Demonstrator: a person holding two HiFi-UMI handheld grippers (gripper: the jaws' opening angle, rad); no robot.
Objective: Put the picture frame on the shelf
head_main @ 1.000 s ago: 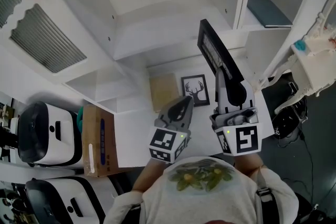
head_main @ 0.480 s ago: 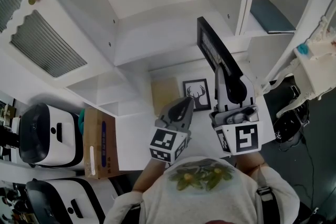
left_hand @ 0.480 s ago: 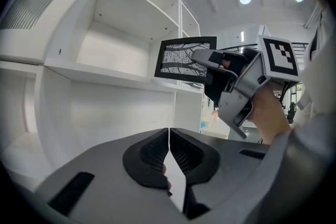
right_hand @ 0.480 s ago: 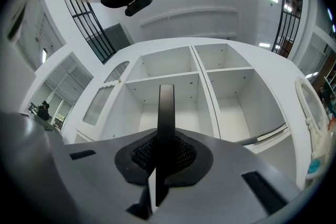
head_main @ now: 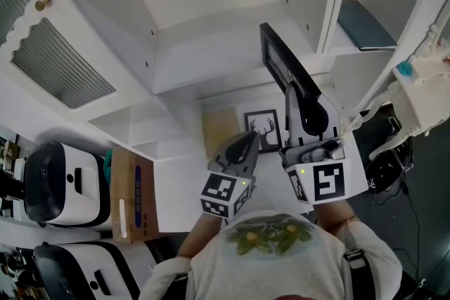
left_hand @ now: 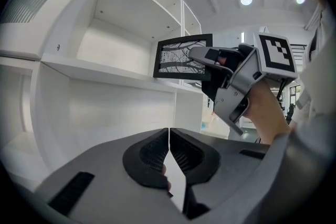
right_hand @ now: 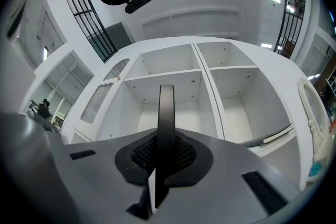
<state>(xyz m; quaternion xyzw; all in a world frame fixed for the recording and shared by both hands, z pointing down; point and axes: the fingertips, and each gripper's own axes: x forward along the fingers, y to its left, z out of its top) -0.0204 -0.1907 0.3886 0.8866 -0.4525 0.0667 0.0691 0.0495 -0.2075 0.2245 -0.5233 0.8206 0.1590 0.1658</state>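
The white shelf unit [head_main: 211,46] stands open in front of the person. The black picture frame [head_main: 278,63] is held up before its middle compartment, its edge clamped between the jaws of the right gripper [head_main: 298,96]. The left gripper [head_main: 247,140] hangs lower, just beside the right one, its jaws pressed together on nothing.

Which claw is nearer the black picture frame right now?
Right. The right claw is shut on the black picture frame, gripping it edge-on. The left claw, shut and empty, sits lower and to its left, not touching it.
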